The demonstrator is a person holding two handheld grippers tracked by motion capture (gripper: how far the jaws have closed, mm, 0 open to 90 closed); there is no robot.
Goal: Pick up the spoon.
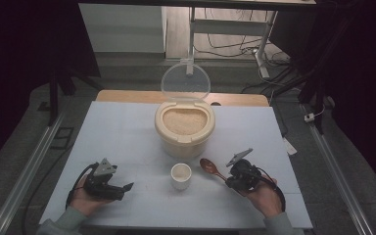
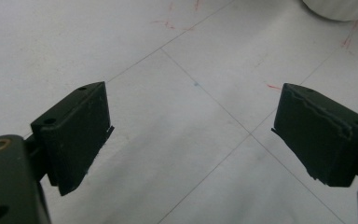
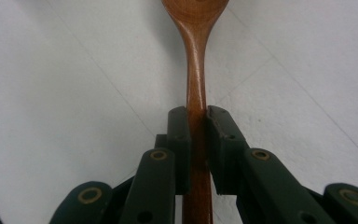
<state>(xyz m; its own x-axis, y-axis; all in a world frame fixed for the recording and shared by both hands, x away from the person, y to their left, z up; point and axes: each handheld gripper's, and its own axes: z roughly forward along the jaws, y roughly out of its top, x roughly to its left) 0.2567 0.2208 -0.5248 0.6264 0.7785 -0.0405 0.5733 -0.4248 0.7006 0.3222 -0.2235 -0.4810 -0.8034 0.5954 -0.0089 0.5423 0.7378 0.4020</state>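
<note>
Right gripper [image 3: 196,116] clamped on wooden spoon [image 3: 196,70] handle, bowl pointing ahead; left gripper [image 2: 191,130] apart, holding nothing.

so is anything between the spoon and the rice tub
Nothing visible. The right gripper is shut on the wooden spoon, and the table is bare from its bowl up to the open rice tub. The cup sits off to the left.
</note>
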